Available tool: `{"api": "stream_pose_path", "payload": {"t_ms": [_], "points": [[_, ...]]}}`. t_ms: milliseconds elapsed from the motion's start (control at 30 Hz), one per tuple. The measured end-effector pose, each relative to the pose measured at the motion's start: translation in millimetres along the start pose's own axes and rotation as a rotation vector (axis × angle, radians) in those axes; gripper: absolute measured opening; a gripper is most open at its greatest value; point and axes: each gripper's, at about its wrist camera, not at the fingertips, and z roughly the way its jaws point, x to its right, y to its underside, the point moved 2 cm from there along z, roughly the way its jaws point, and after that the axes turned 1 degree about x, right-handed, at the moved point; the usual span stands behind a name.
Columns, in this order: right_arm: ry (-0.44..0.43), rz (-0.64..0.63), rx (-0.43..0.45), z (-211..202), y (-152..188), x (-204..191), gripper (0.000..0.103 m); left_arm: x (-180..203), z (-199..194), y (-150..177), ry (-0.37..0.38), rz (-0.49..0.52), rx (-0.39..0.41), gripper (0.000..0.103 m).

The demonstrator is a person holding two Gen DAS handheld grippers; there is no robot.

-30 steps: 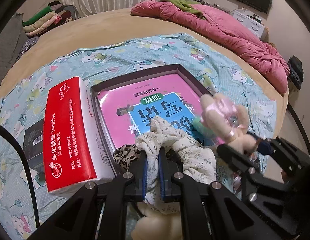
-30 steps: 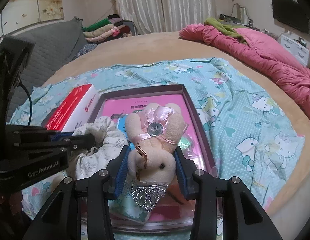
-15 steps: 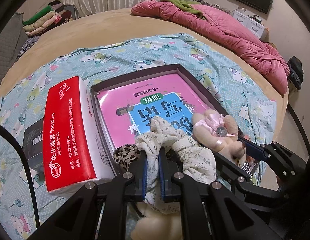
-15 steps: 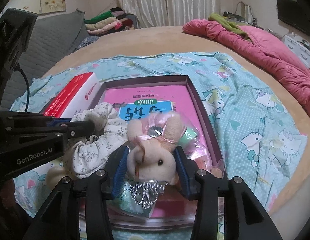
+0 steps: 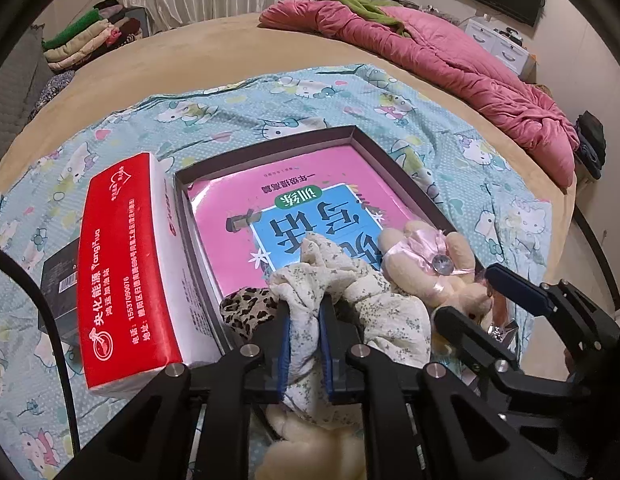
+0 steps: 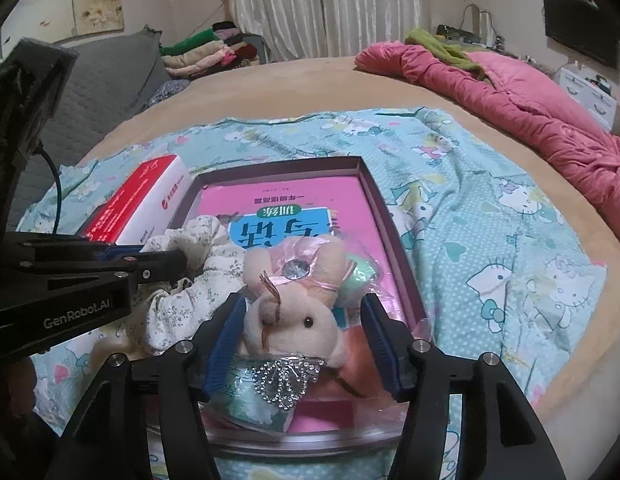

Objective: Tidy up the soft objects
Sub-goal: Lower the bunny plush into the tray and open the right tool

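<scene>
Plush bunny (image 6: 294,308) lies head toward R claw (image 6: 304,344), ears pointing away.

Floral cream scrunchie (image 5: 374,300) sits bunched at the lower middle of the frame. Beige plush bunny (image 6: 294,304) with a pink bow lies just right of it, face toward the camera, in the box's near end.

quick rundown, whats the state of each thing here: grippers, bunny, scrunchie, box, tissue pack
left gripper: shut on the floral scrunchie
floral scrunchie: pinched, bunched up at the box's near edge
right gripper: jaws opening, pads clear of the plush bunny
plush bunny: released, lying in the box
box: open, no lid, pink book flat inside
tissue pack: lying beside the box
</scene>
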Motion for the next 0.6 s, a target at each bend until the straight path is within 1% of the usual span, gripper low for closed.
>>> {"api": "stream_pose_path", "payload": {"t_ms": [100,167,233,300,367,600], "points": [[-0.005,0.02,0.017,-6,-2,3,0.066,0,2,-1,0.012,-0.003,-0.005,0.02],[0.0,0.038,0.032,-10,-4,6,0.072,1,2,-1,0.012,0.001,-0.007,0.026],[0.005,0.057,0.041,-13,-6,10,0.072,2,2,-1,0.006,0.006,-0.007,0.027],[0.004,0.078,0.041,-14,-6,15,0.072,3,2,0,0.01,0.008,-0.011,0.029],[0.007,0.096,0.041,-14,-6,18,0.073,4,1,1,0.012,0.011,-0.013,0.035],[0.027,0.123,0.051,-17,-6,23,0.074,5,-5,1,0.015,0.019,-0.004,0.042]]}}
